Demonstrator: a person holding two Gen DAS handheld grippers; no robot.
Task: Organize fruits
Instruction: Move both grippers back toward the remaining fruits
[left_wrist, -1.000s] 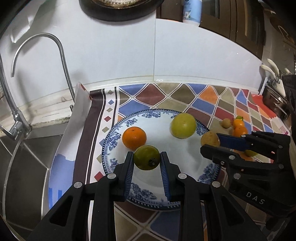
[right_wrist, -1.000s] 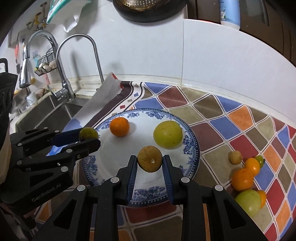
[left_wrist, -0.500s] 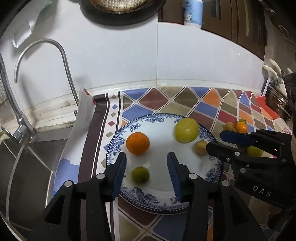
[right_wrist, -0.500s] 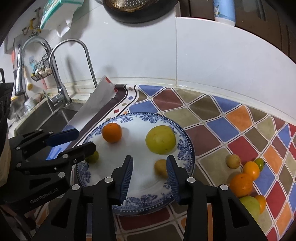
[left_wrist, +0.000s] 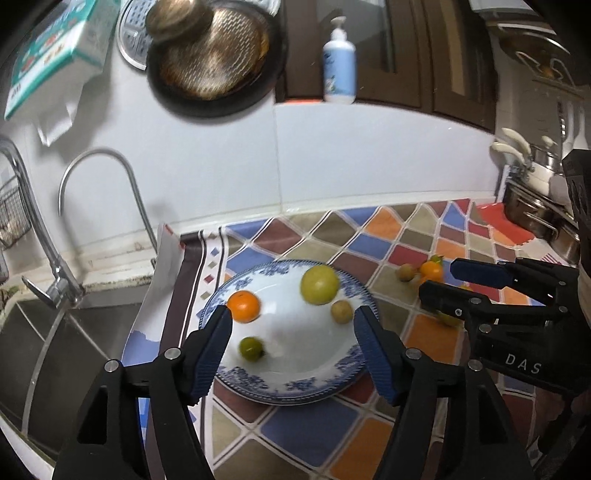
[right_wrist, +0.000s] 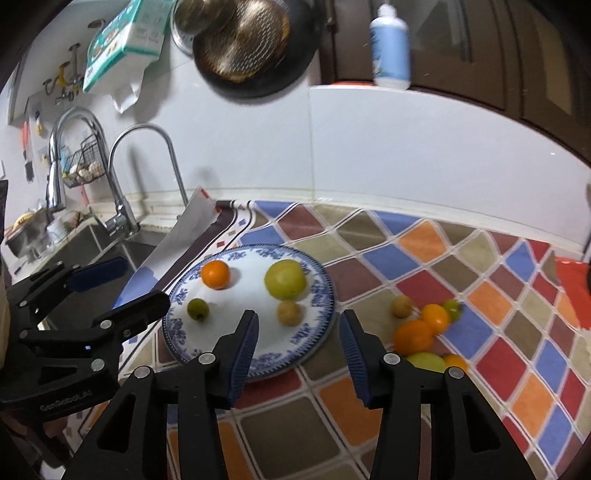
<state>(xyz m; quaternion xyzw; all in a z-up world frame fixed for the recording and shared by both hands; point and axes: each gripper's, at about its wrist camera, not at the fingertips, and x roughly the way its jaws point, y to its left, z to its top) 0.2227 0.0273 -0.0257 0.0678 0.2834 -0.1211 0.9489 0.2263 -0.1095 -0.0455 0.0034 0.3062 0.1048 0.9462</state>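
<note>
On the right gripper (left_wrist: 439, 280): "DAS"; jaws apart, empty.

Glossy ceramic plate (right_wrist: 317, 291), shiny metal faucet (right_wrist: 122, 206), matt plastic tools

Blue-patterned white plate (left_wrist: 295, 387), multicoloured diamond cloth (right_wrist: 424, 240)

This was a home kitchen; a curved chrome faucet (right_wrist: 147, 177) stood over a steel sink (right_wrist: 96, 251) at nine o'clock; a dark pan (left_wrist: 214, 55) hung on the white tiled wall at twelve o'clock; a wire basket (right_wrist: 83, 166) hung by the taps; a steel pot (left_wrist: 535, 218) sat at three o'clock; a patterned mat (right_wrist: 461, 295) covered the counter, carrying a blue-and-white plate (right_wrist: 314, 295) of fruit.
</note>
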